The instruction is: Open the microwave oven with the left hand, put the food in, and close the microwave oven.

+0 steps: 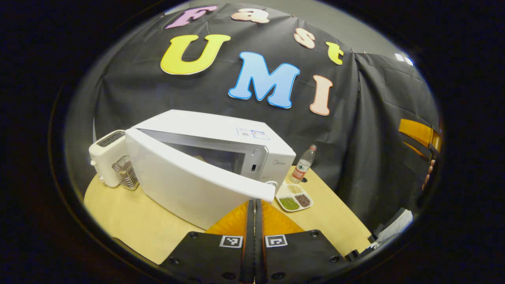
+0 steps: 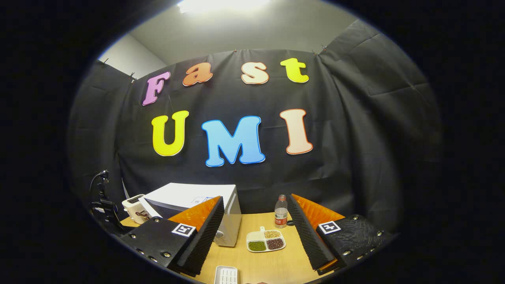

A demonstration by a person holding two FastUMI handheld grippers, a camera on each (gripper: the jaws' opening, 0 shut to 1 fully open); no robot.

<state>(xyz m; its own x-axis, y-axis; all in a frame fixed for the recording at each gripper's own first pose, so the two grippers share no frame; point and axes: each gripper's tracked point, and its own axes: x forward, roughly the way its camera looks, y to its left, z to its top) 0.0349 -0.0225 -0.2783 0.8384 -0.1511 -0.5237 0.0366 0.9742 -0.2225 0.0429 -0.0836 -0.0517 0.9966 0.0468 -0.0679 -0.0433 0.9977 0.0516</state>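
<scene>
Left gripper view, left gripper (image 1: 254,205) closed empty by microwave (image 1: 221,157) door (image 1: 189,181) ajar, right gripper (image 2: 256,221) wide.

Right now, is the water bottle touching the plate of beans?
Apart. In the right gripper view, bare table shows between the water bottle and the plate of beans.

Left gripper (image 1: 254,209) sitting with fingers pressed together, just beneath the free edge of the microwave door (image 1: 189,185), which is standing ajar; divided food plate (image 1: 295,198) lying just right of the tips.
</scene>
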